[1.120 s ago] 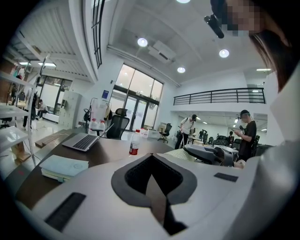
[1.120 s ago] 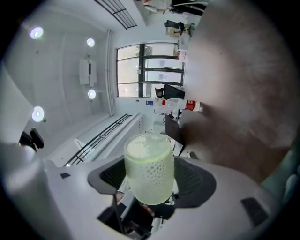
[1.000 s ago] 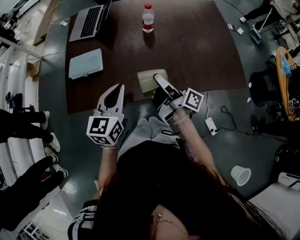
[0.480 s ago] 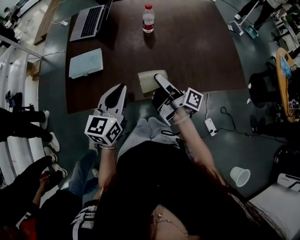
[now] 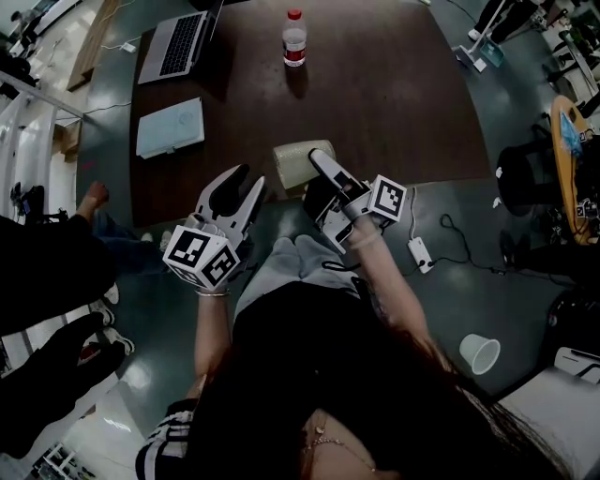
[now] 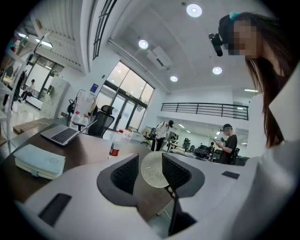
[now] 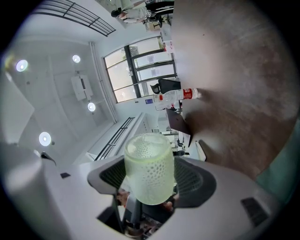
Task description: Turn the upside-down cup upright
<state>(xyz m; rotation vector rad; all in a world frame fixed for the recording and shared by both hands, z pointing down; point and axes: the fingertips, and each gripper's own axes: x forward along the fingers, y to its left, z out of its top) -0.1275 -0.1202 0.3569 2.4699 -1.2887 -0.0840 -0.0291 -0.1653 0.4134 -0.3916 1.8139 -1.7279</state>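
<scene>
No text can be read; print on the bottle's (image 5: 294, 36) red label (image 5: 294, 54) is too small.

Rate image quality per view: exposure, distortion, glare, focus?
Head view: underexposed, table murky, fisheye curving its edges. Left gripper view: well lit, ceiling lights blown out, black vignette corners. Right gripper view: cup sharp, table beyond soft, lights flare.
</scene>
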